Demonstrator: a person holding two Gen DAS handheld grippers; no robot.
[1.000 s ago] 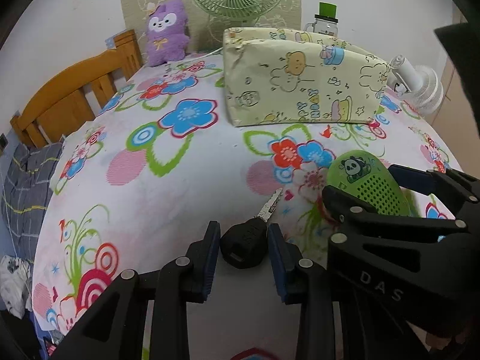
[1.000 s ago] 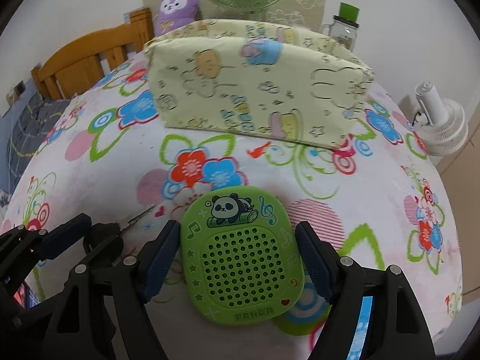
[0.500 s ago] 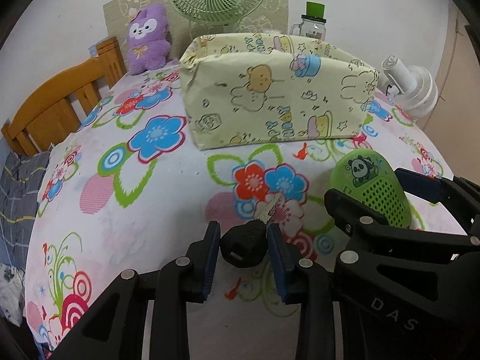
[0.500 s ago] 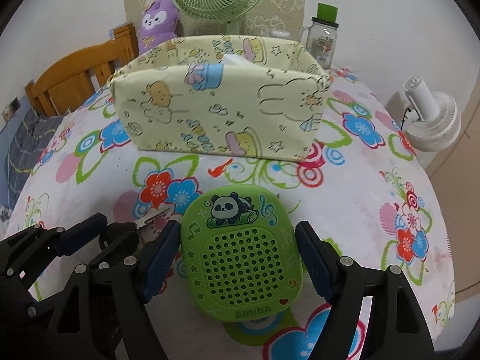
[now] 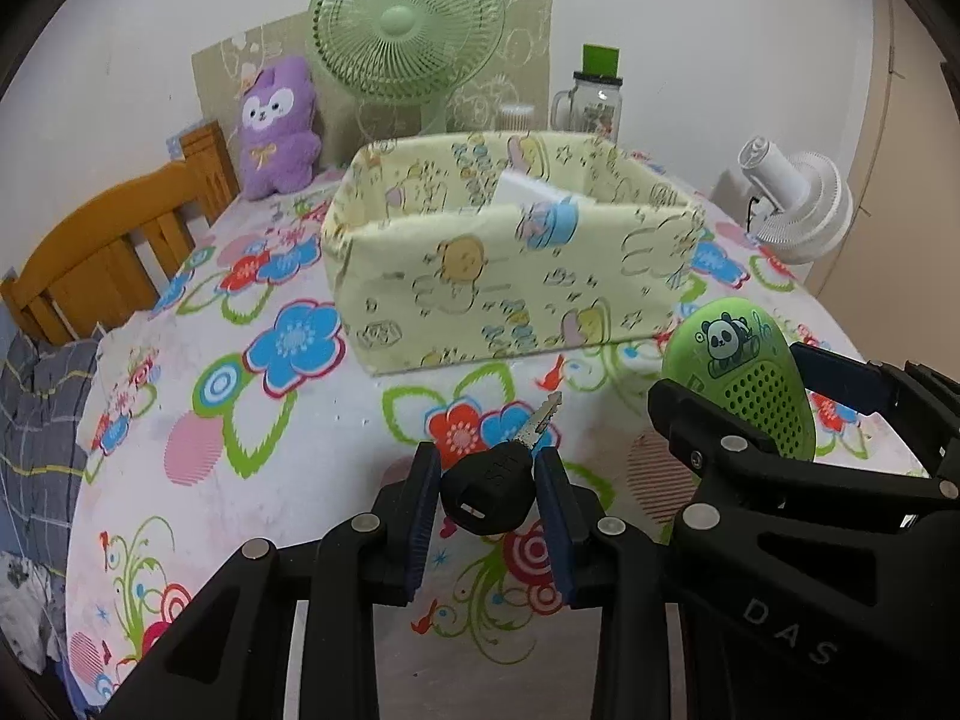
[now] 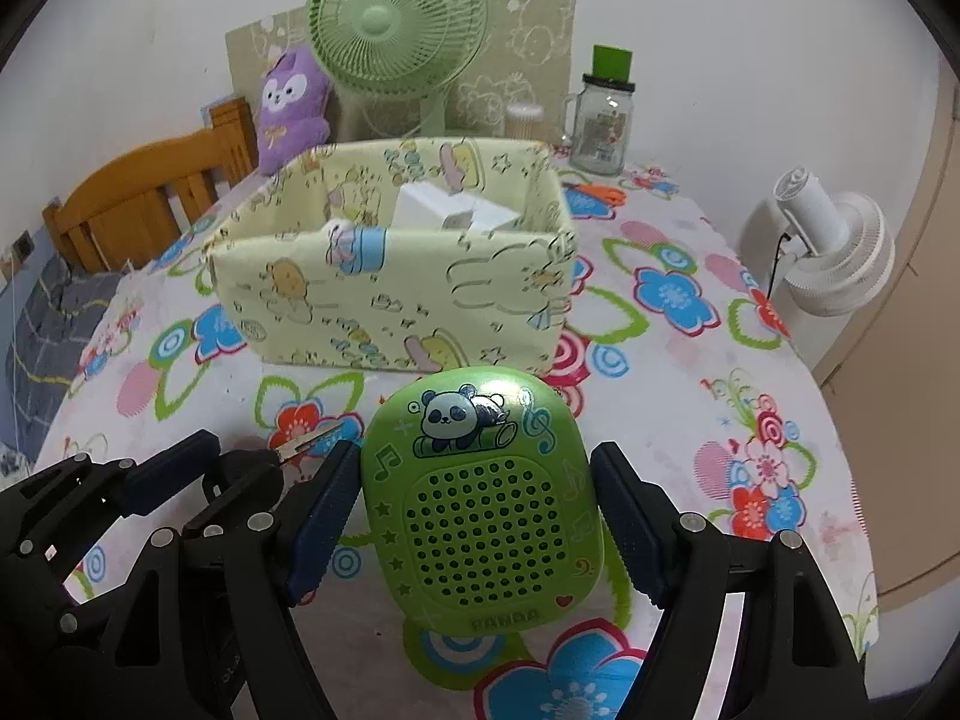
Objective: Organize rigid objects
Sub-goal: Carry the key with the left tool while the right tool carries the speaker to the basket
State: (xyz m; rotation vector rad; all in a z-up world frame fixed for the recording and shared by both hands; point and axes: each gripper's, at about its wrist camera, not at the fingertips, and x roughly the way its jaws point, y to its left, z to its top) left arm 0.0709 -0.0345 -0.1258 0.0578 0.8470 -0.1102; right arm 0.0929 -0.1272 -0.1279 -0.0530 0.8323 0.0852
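Note:
My left gripper (image 5: 487, 495) is shut on a black-headed key (image 5: 489, 489), blade pointing forward, held above the flowered tablecloth. My right gripper (image 6: 480, 510) is shut on a green panda speaker (image 6: 483, 495), also held up; it shows at the right in the left wrist view (image 5: 741, 375). The left gripper appears low left in the right wrist view (image 6: 240, 480). A pale yellow fabric box (image 5: 510, 294) (image 6: 390, 294) stands ahead of both grippers, open at the top, with a white object (image 6: 447, 210) inside.
Behind the box stand a green fan (image 5: 408, 30), a purple plush toy (image 5: 279, 126) and a glass jar with a green lid (image 5: 591, 99). A small white fan (image 5: 798, 207) sits at the table's right edge. A wooden chair (image 5: 114, 246) is on the left.
Both grippers have risen with their objects still held, so the box's open top and the white object inside now show. The box looks nearer.

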